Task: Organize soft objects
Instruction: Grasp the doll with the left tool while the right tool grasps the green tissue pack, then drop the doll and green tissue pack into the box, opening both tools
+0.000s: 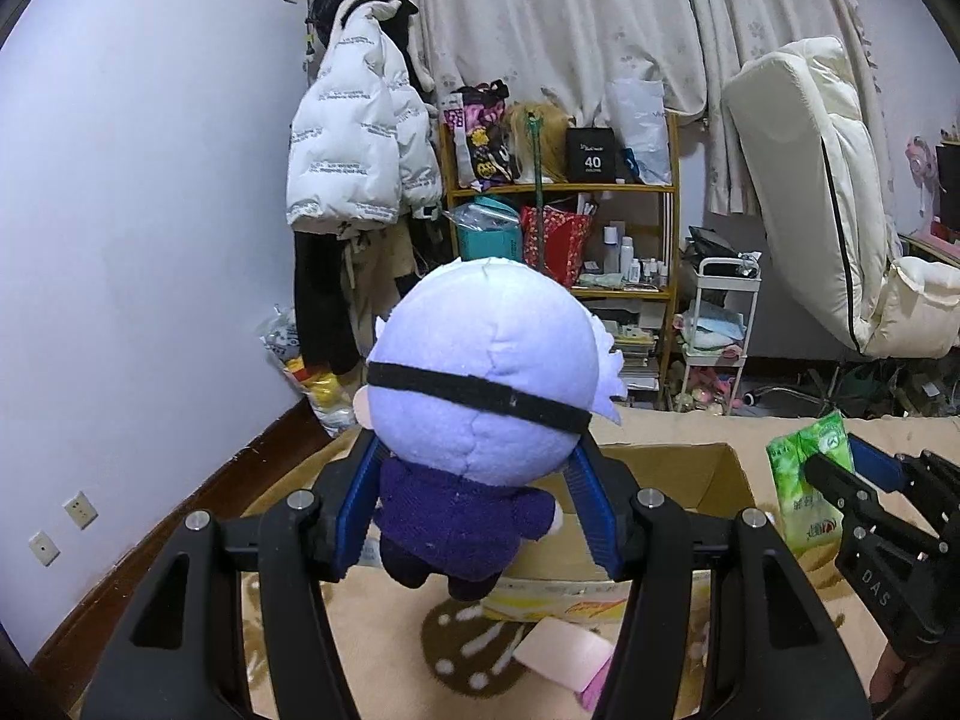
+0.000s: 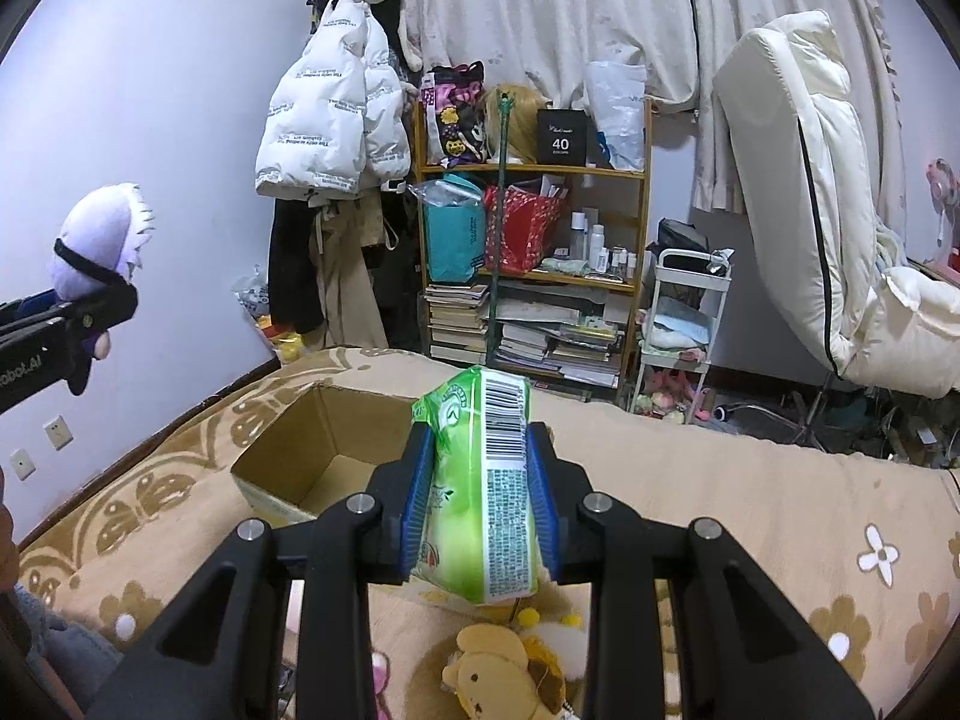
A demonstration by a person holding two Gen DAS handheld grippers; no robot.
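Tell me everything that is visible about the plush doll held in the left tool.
The plush doll is soft fabric, with a large round pale lilac head, spiky white hair at the edge, and a black band around the head. Its body wears dark purple knit-like clothing, with dark legs hanging below. It is seen from behind, upright, lifted above the open cardboard box. The left tool is shut on its body, with a blue pad pressing each side. Nothing else touches it. In the right wrist view it shows at the left edge.
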